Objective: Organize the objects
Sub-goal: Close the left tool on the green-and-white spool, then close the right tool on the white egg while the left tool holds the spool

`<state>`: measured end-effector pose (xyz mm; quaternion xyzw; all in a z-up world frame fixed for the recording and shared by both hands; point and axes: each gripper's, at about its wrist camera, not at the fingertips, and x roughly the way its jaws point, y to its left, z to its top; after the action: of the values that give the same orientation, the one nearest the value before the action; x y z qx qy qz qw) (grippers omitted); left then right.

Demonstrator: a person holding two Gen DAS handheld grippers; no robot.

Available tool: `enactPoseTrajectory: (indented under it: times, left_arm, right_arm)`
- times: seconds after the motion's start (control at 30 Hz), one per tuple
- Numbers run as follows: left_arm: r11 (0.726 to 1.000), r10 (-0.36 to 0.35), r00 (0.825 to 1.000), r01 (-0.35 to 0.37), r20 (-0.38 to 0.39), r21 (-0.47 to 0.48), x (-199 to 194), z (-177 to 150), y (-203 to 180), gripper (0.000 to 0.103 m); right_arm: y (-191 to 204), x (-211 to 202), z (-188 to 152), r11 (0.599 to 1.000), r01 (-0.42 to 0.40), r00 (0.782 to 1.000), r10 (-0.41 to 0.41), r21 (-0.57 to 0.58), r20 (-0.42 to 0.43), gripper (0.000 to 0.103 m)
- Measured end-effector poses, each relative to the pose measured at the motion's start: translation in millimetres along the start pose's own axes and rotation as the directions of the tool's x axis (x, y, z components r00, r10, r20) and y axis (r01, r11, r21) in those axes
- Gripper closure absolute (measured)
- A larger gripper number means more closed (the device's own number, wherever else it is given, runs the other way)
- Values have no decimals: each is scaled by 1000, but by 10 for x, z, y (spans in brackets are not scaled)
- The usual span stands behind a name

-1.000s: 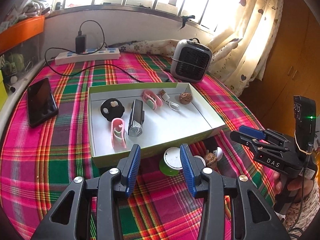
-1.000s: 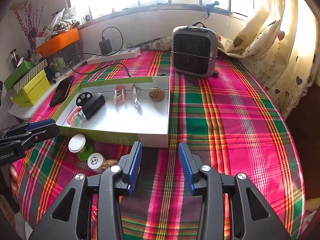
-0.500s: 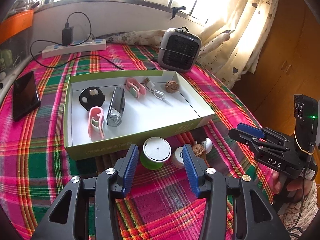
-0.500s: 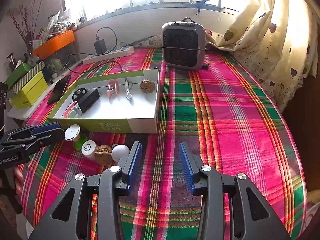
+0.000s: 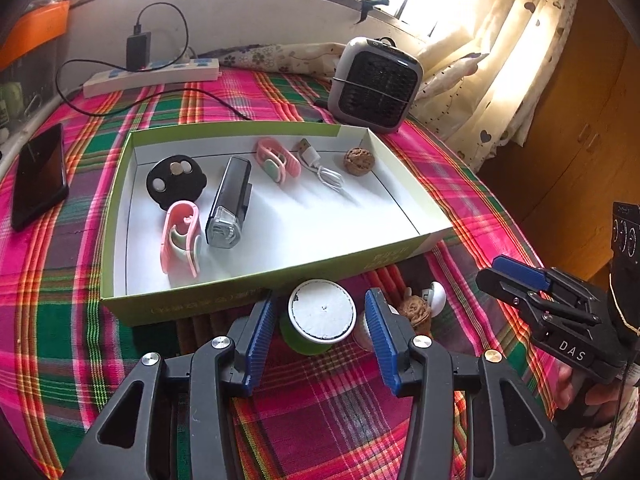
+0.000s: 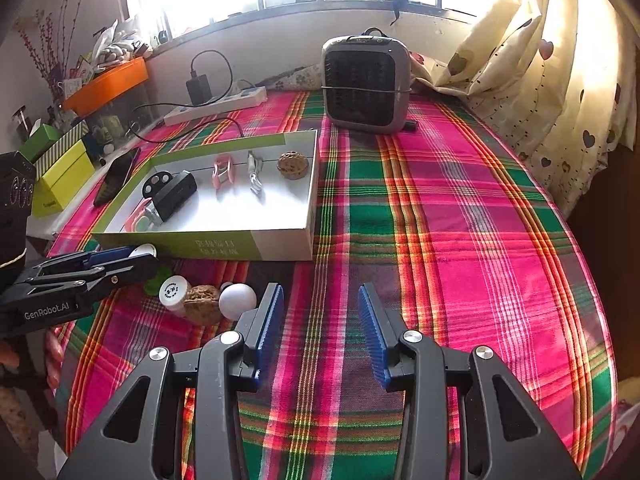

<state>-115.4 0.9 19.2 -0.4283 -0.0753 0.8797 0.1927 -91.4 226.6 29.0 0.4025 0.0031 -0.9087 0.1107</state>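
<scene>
Plaid cloth (image 6: 440, 208) covers the surface, and a shallow green-and-white box (image 5: 256, 300) on it holds a walnut (image 5: 359, 161), a white cable (image 5: 324, 170), two pink clips, a black bike light (image 5: 230, 200) and a black disc. The left claw (image 5: 322, 322) is spread wide around a green bottle with a white cap (image 5: 320, 314) just outside the box's near wall, pads not touching it. Beside it lie a small white-capped bottle (image 6: 174, 292), another walnut (image 6: 202, 306) and a white ball (image 6: 237, 300). The right claw (image 6: 320, 318) hangs open and empty above the cloth.
</scene>
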Motion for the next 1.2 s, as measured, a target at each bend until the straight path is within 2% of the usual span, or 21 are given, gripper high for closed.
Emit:
enactPoseTrajectory:
  times: [0.23,0.43,0.77,1.2]
  left_arm:
    - [1000,16,1000,-16,-18,-12,57,-2,42,60]
    - [1000,15,1000,-15,-7,-24,32,-1,70,73]
    - [999,27,1000,-27,7,-43,-80,-41,185,73]
    - [996,15,1000,-14,2,-84,-193,-157,385,73]
  right_arm:
    - [28,33,7,1000,-6,1000,6,-5,-7,63]
    - [44,65,4,1000,-9,1000,9,-3,-16,63]
    - [106,82,16,1000,-19,1000,19,-15,-23,63]
    - [411,203,-8,996,-50,998,47,-79,-36,63]
